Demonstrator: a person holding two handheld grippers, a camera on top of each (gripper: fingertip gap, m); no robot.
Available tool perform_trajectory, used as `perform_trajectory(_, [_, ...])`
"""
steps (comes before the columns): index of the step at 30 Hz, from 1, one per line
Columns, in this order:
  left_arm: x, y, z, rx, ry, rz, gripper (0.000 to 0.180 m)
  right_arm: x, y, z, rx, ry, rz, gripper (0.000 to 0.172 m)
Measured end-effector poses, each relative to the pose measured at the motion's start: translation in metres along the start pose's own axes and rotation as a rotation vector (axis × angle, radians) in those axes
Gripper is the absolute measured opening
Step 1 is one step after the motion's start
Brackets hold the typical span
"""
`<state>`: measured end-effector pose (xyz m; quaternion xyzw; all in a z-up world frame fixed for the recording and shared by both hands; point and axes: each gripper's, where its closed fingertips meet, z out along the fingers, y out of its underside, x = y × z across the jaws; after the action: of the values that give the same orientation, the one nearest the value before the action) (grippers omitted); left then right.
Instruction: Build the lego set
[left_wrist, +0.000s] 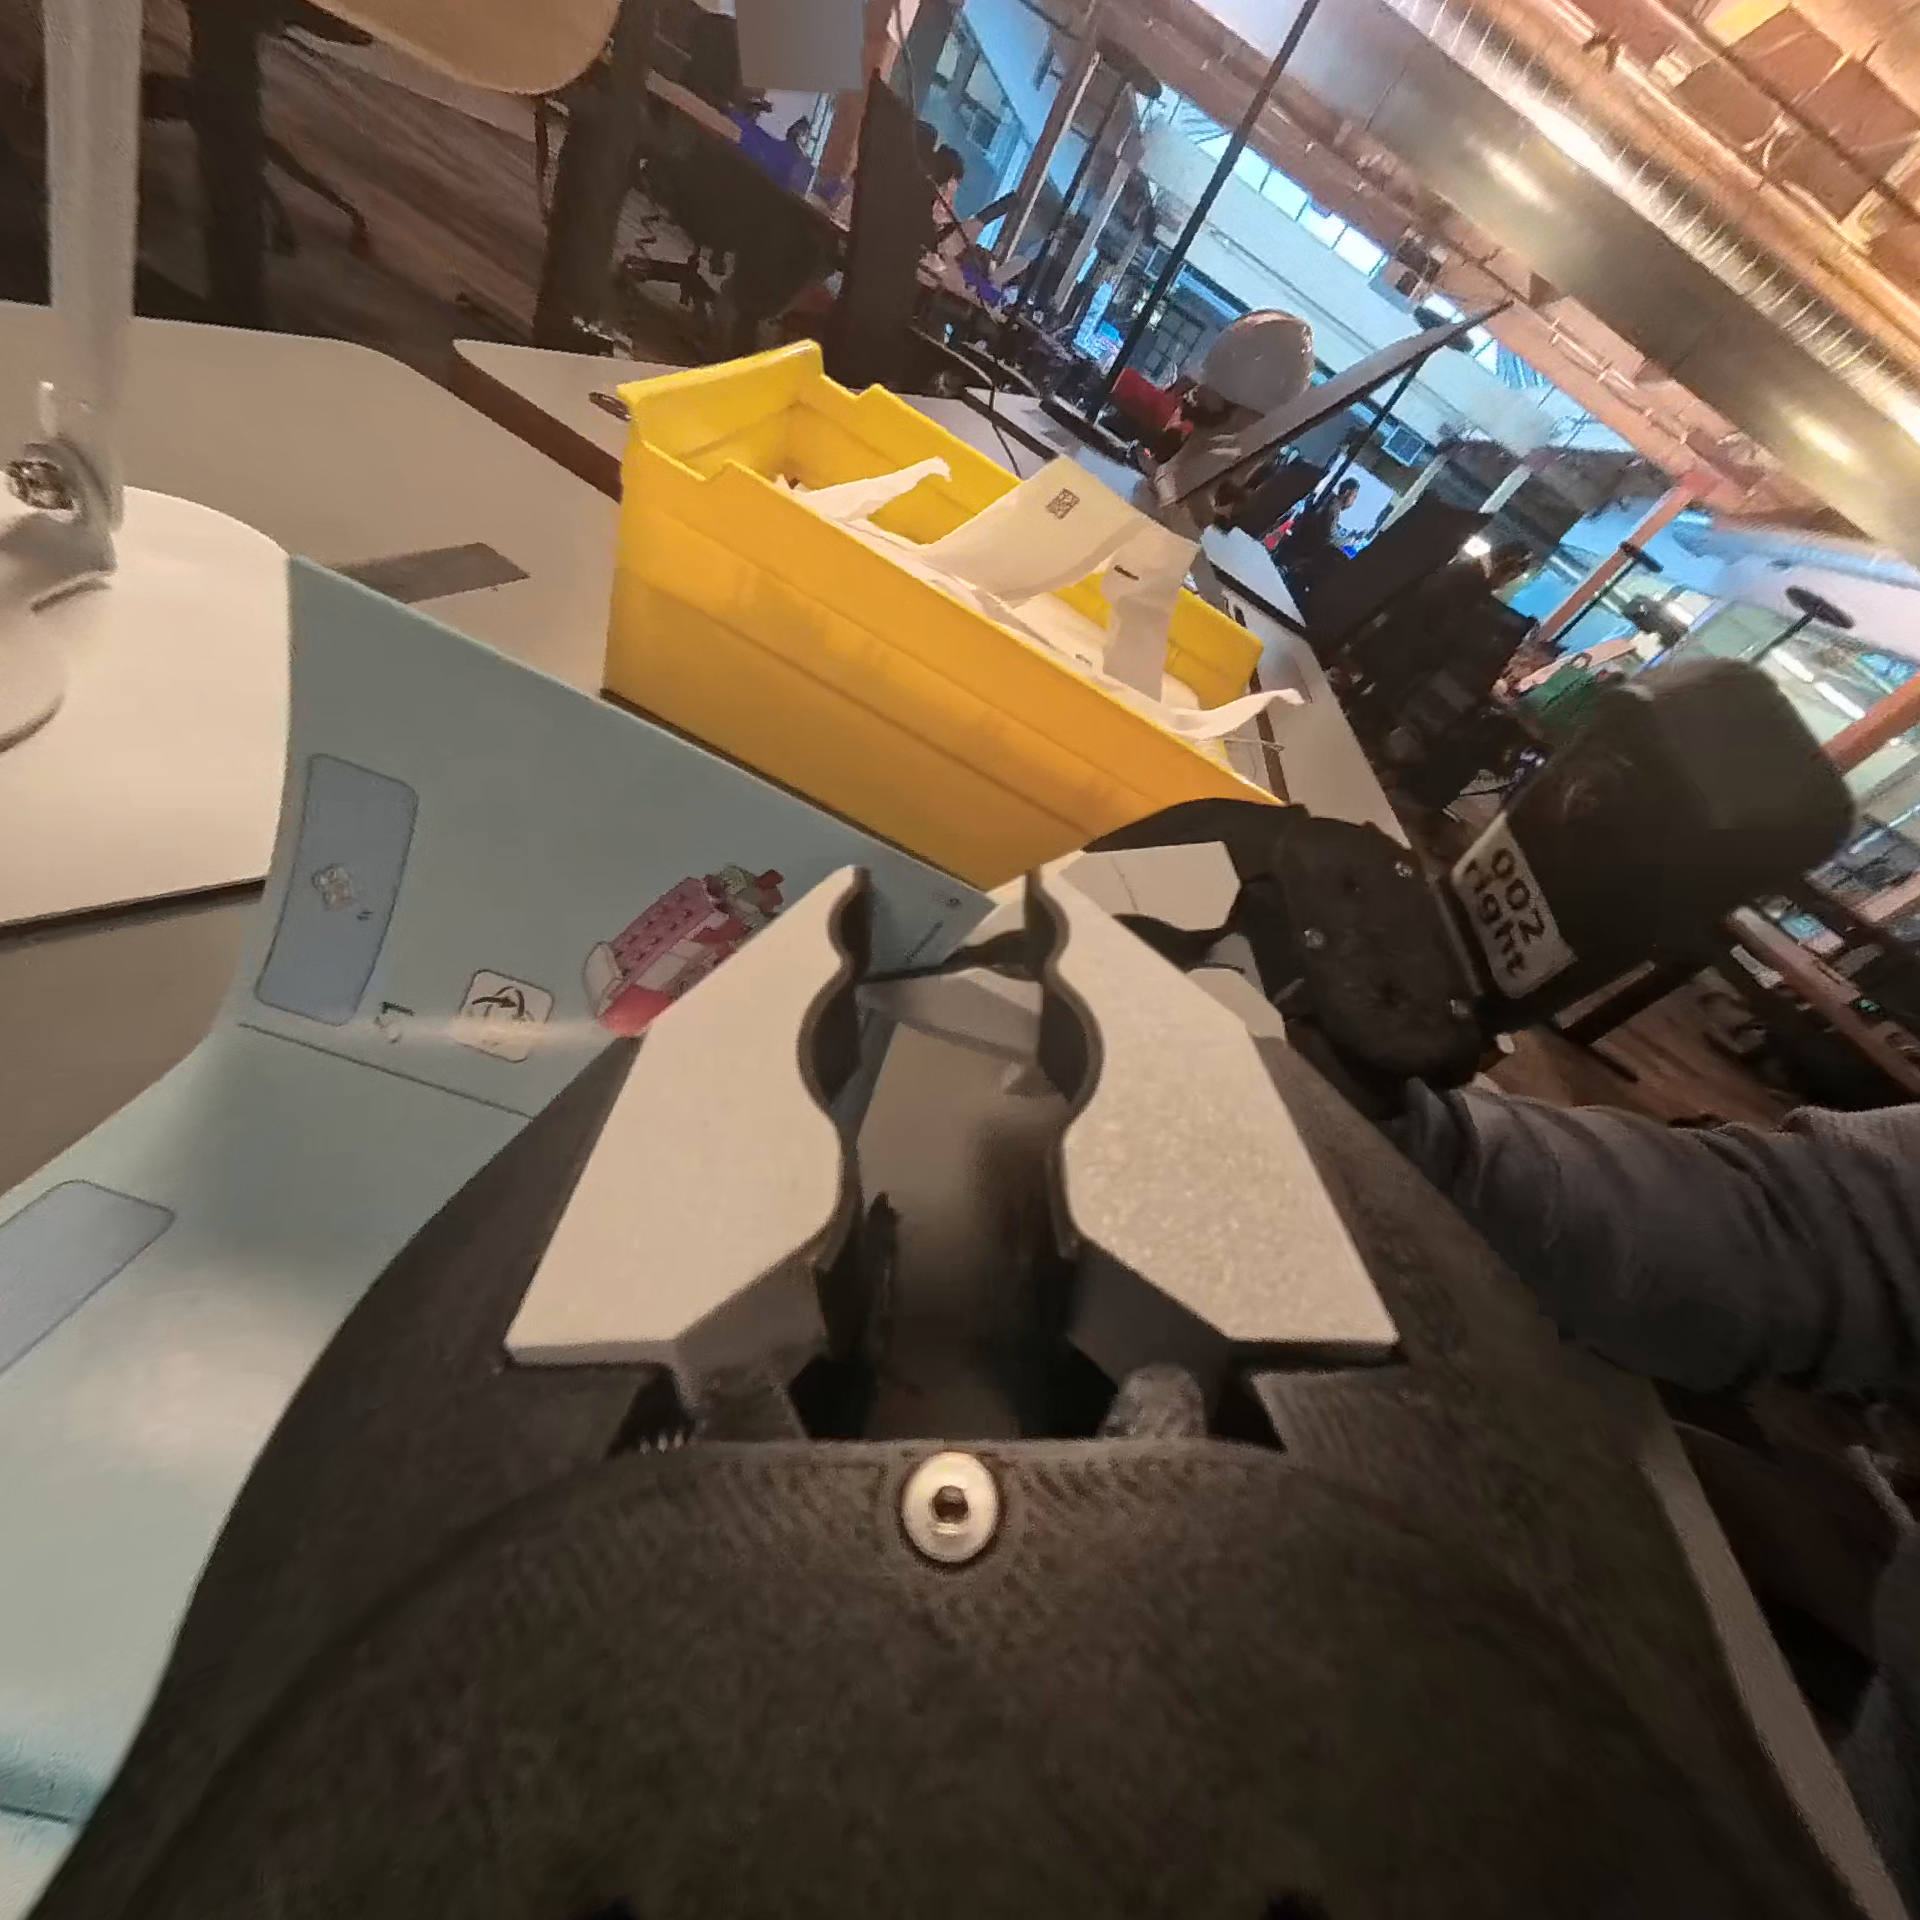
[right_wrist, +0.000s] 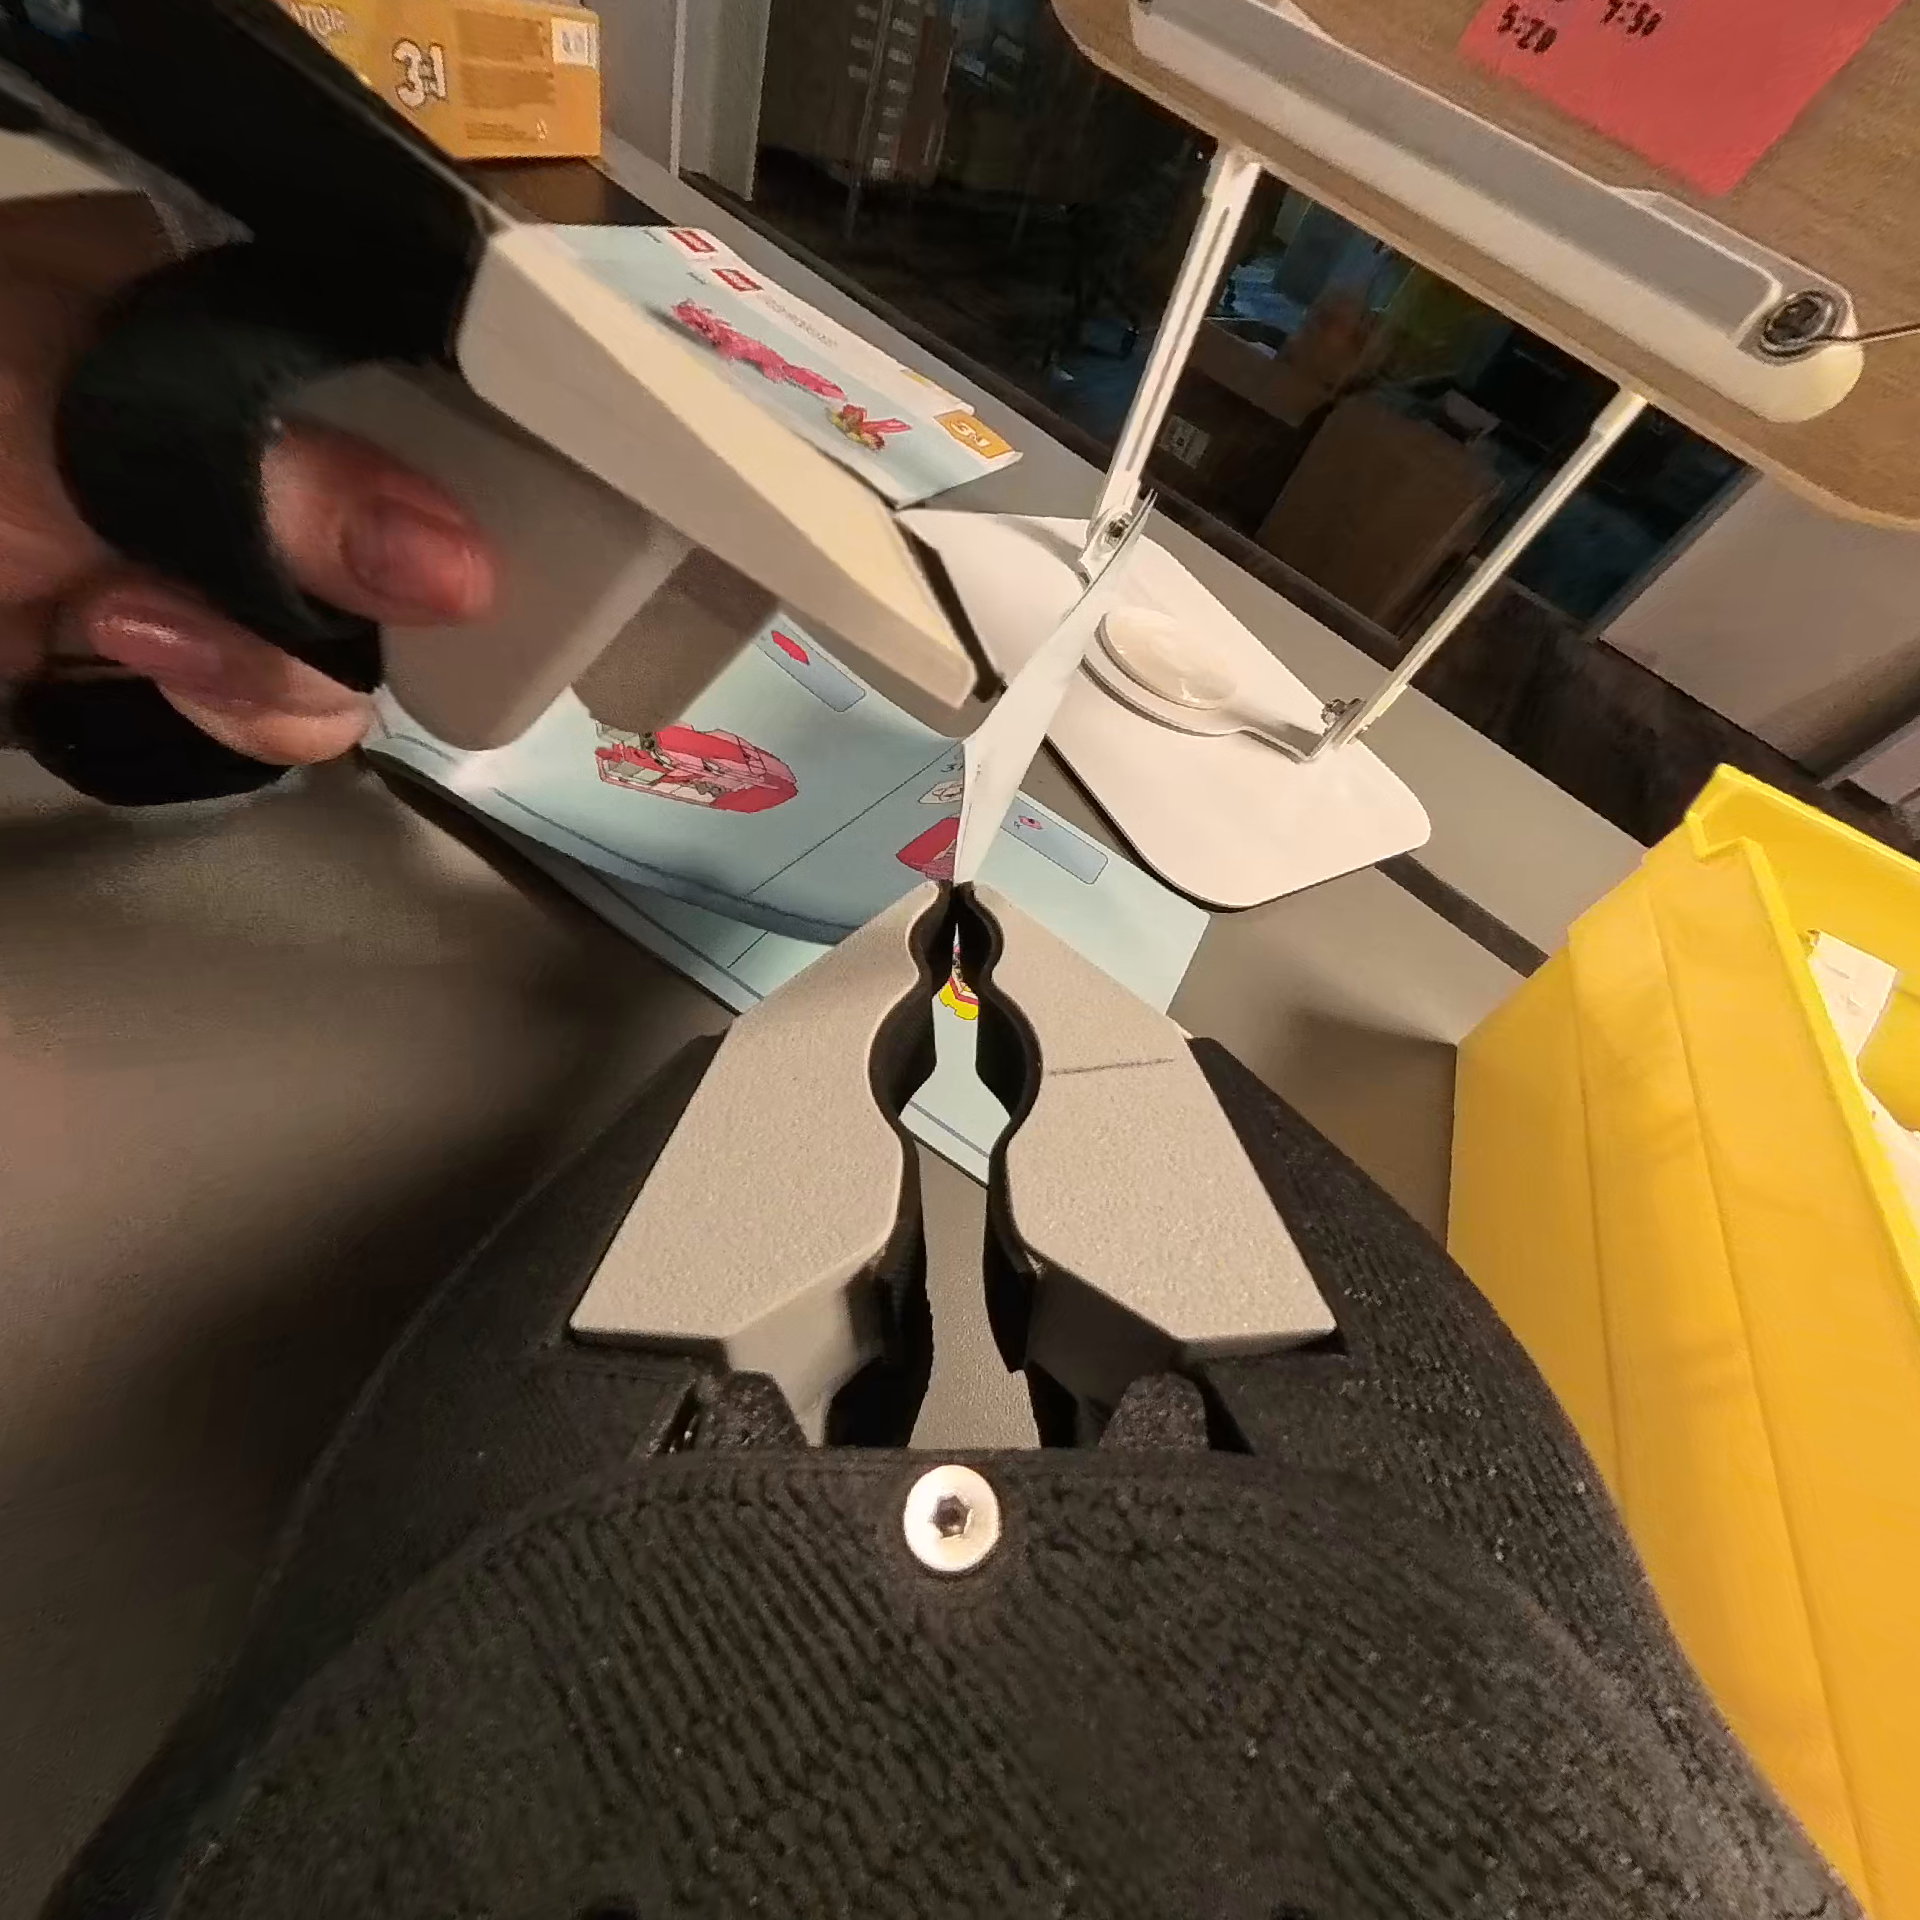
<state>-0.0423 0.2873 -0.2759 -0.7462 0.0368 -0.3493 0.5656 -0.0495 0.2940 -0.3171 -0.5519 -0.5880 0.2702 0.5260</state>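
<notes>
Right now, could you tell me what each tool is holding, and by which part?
The right tool pinches a page of the light blue instruction booklet by its edge. The left tool is open, holding nothing.

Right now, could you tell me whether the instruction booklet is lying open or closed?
Open: the booklet lies spread on the table, and the right tongs pinch one page, lifting it.

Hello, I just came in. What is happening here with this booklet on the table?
A person holds a gripper in each hand over an open light-blue instruction booklet on a grey table. The right gripper is shut on the edge of one page, lifted up from the booklet. The left gripper is open, close to that page, gripping nothing. A yellow bin with white papers stands beside the booklet.
</notes>
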Motion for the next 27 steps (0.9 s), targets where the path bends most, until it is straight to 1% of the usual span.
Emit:
perform_trajectory(2, [-0.007, 0.000, 0.001, -0.004, -0.055, 0.003, 0.040, -0.001, 0.000, 0.000, -0.001, 0.001, -0.008, 0.000])
perform_trajectory(5, [-0.014, 0.002, 0.000, -0.023, -0.117, 0.030, 0.036, 0.000, 0.000, 0.000, -0.001, 0.001, -0.007, 0.000])
perform_trajectory(9, [-0.011, 0.003, 0.000, -0.020, -0.065, -0.030, 0.027, 0.000, 0.000, 0.000, -0.001, 0.000, -0.004, 0.000])
perform_trajectory(18, [-0.005, 0.006, 0.002, -0.017, 0.050, -0.173, 0.015, -0.001, 0.000, 0.000, -0.003, 0.000, -0.010, 0.000])
perform_trajectory(27, [-0.006, 0.009, 0.001, -0.028, 0.080, -0.221, 0.014, 0.000, 0.000, 0.000, 0.002, 0.001, -0.004, 0.000])
